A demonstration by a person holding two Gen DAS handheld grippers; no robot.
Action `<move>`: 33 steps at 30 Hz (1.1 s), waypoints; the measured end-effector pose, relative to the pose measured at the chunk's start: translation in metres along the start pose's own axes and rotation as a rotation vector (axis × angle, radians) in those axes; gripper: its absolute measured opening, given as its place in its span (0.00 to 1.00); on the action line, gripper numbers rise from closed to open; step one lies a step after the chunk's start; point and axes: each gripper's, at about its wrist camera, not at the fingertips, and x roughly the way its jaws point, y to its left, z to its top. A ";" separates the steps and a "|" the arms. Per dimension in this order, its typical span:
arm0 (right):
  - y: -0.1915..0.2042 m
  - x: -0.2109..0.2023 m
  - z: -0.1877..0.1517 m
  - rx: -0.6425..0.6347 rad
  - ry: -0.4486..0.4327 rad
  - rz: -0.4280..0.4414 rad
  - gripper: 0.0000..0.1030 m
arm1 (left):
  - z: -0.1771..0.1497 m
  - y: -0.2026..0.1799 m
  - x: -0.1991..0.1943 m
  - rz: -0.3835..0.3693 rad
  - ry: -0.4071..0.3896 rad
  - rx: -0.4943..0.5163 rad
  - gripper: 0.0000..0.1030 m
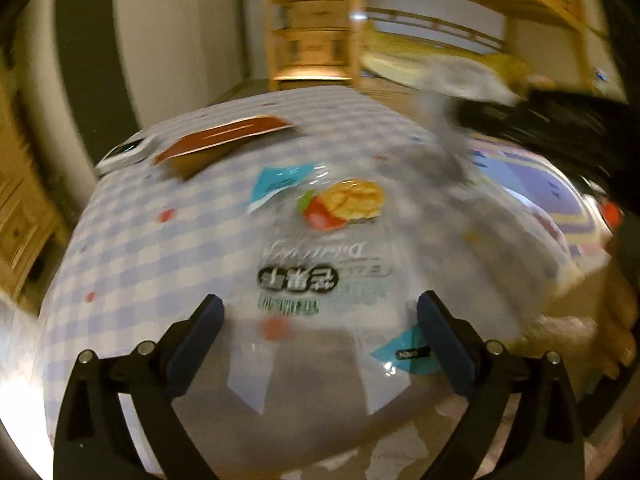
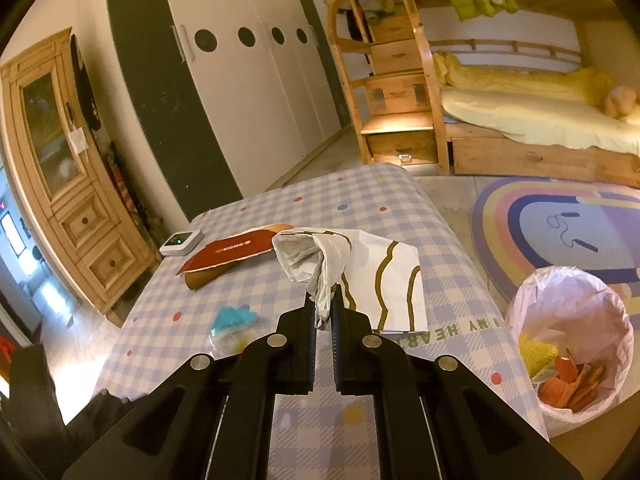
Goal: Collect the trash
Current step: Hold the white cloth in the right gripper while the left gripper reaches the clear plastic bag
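Desk (image 2: pixel 256 280) with trash, bin at its right edge.
Checked desk; lined bin (image 2: pixel 572 316) on the floor holding scraps; white paper wrapper (image 2: pixel 360 264) pinched in the right gripper (image 2: pixel 325 312), its fingers nearly closed on it; clear snack bag (image 1: pixel 320 240) flat near the desk's front edge, between the wide-spread, empty fingers of the left gripper (image 1: pixel 320 340); red envelope (image 2: pixel 236 250) toward the far left corner.

You have one clear snack wrapper (image 1: pixel 320 216), one white paper bag (image 2: pixel 360 264), one red envelope (image 2: pixel 236 250) and one small white device (image 2: pixel 181 241) on the checked tablecloth (image 2: pixel 360 196). One lined trash bin (image 2: pixel 572 320) stands beside its right edge. Two grippers, left (image 1: pixel 320 336) and right (image 2: pixel 324 312).
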 end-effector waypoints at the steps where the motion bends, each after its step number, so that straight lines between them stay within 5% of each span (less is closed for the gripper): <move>1: 0.000 0.000 0.000 0.001 0.001 0.000 0.06 | 0.002 0.010 0.001 0.008 0.005 -0.031 0.92; 6: 0.004 0.001 0.000 -0.009 0.013 0.002 0.07 | 0.007 0.041 0.003 0.043 0.000 -0.119 0.92; 14: 0.009 0.005 -0.001 -0.034 0.027 0.002 0.07 | 0.018 0.022 0.014 0.018 0.022 -0.017 0.83; 17: 0.009 0.005 -0.002 -0.031 0.029 0.004 0.07 | 0.022 0.021 0.014 0.002 0.021 -0.006 0.67; 18: 0.009 0.006 -0.002 -0.032 0.029 0.004 0.07 | 0.023 0.020 0.013 0.037 0.010 0.003 0.39; 19: 0.010 0.006 -0.003 -0.034 0.029 0.004 0.07 | 0.023 0.020 0.013 0.045 0.004 0.010 0.23; 21: 0.012 0.006 -0.004 -0.043 0.029 0.005 0.07 | 0.024 0.021 0.014 0.071 0.001 0.012 0.07; 24: 0.012 0.007 -0.004 -0.044 0.029 0.008 0.07 | 0.023 0.024 0.013 0.082 -0.005 0.010 0.00; 30: 0.010 0.007 -0.004 -0.031 0.027 0.020 0.07 | 0.028 0.042 0.002 0.015 -0.050 -0.107 0.03; 33: 0.009 0.009 -0.004 -0.031 0.041 0.029 0.07 | 0.029 0.043 0.007 0.005 -0.030 -0.122 0.41</move>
